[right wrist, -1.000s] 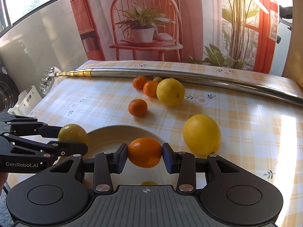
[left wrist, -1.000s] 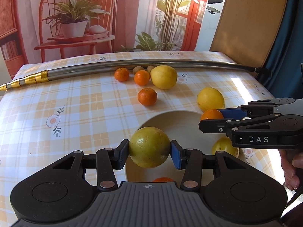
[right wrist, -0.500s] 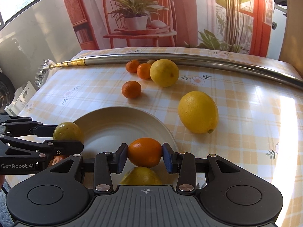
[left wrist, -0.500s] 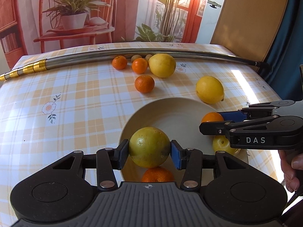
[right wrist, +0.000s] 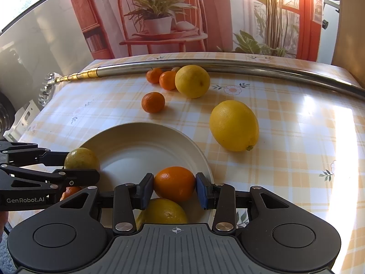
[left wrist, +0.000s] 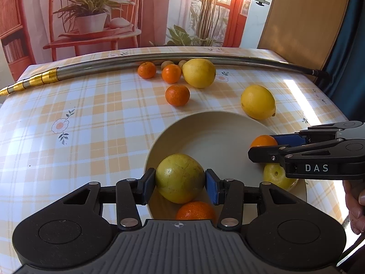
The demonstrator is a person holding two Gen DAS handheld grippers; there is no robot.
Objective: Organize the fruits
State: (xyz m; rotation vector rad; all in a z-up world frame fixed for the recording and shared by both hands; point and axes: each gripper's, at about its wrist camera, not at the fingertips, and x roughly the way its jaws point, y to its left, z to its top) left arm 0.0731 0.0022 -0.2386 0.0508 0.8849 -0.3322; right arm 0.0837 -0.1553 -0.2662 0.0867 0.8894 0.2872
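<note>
Printed backdrop of red chair and potted plants behind; checked yellow tablecloth crossed by a long metal pole. Cream plate near the front edge, 2 lemons and 3 mandarins loose beyond. Left gripper clamped on a greenish-yellow fruit, right gripper clamped on an orange, both over the plate.

We hold two black two-finger grippers side by side, both pointing forward. Our left gripper has its blue-padded jaws pressed on a round yellow-green citrus fruit — our right gripper pinches a small orange mandarin. Fingers of our right hand show at its handle.
</note>
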